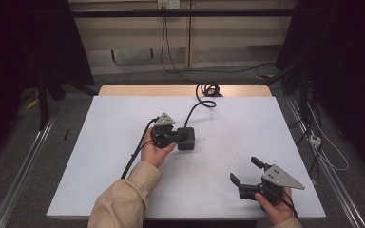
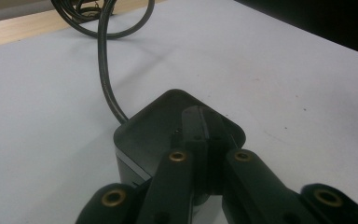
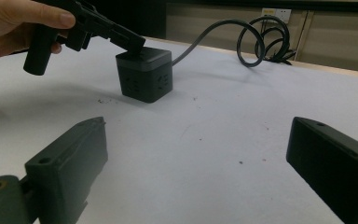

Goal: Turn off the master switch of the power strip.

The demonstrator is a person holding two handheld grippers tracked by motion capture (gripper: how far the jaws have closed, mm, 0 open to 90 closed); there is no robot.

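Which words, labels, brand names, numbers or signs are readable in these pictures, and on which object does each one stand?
No text can be read anywhere.
Black socket cube: socket holes on its sides, no legible label.
Wall outlet plate behind the table: too small and blurred to read.
Left gripper and right gripper: no markings.

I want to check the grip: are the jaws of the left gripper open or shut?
Shut. The left gripper has both black jaws pressed together, tips resting on top of the black cube-shaped power socket.
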